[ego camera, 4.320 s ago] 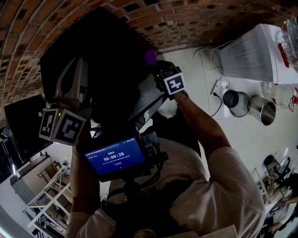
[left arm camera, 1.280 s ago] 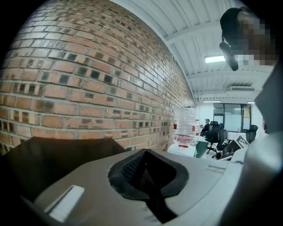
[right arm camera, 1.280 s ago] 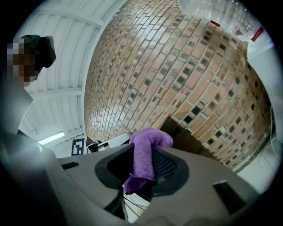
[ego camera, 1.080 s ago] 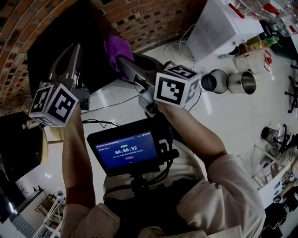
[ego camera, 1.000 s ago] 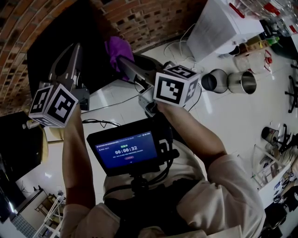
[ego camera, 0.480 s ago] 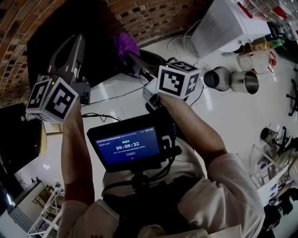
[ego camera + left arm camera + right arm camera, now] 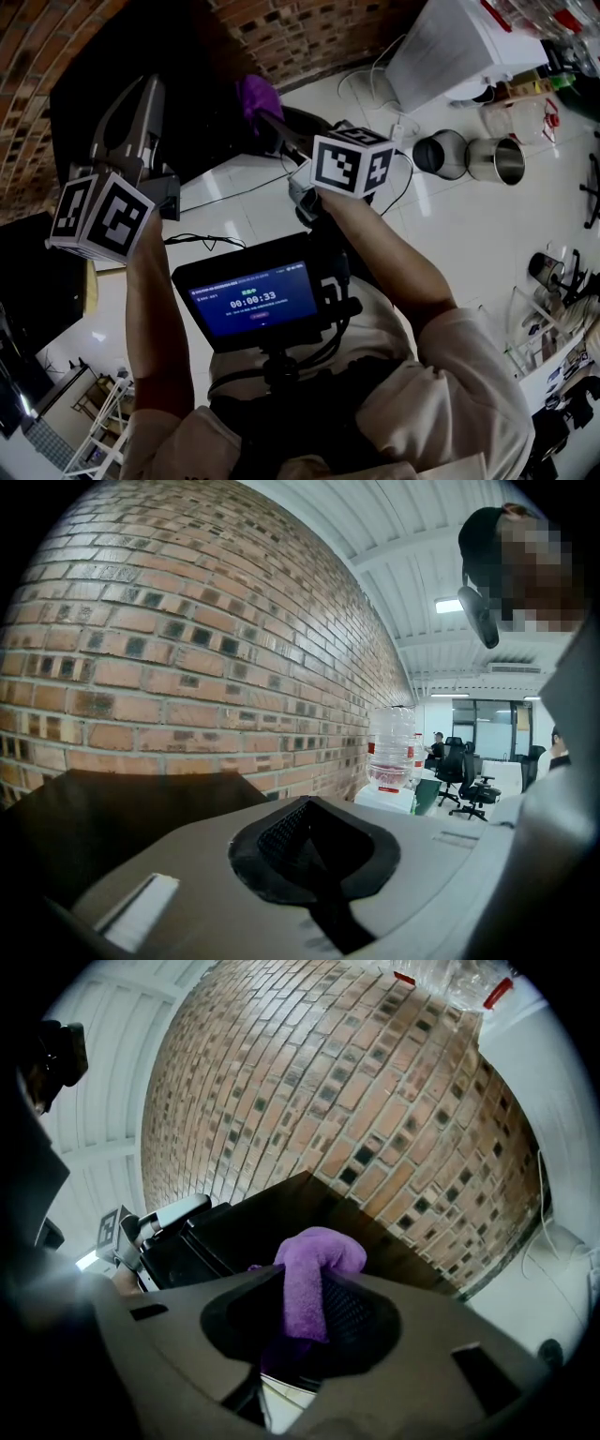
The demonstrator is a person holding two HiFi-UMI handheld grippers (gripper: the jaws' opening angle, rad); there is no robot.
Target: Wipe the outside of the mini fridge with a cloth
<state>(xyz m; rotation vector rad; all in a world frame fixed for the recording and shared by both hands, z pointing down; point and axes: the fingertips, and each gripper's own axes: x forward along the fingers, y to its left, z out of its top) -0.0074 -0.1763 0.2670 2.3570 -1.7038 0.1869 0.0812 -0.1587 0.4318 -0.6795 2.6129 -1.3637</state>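
Brick wall [image 7: 281,28] backs the black mini fridge [image 7: 187,84]. Right gripper [image 7: 269,119] pinches the purple cloth [image 7: 309,1279] close to the fridge's face; left gripper [image 7: 148,89] is closed on nothing. Best to press the cloth flat and stroke evenly, grip firm

The blue screen of the black rectangular monitor [image 7: 260,302] at the person's chest shows the white digits 00:00:33; the smaller lines above and below them are too small to read

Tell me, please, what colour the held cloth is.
The cloth is purple, clearest in the right gripper view.
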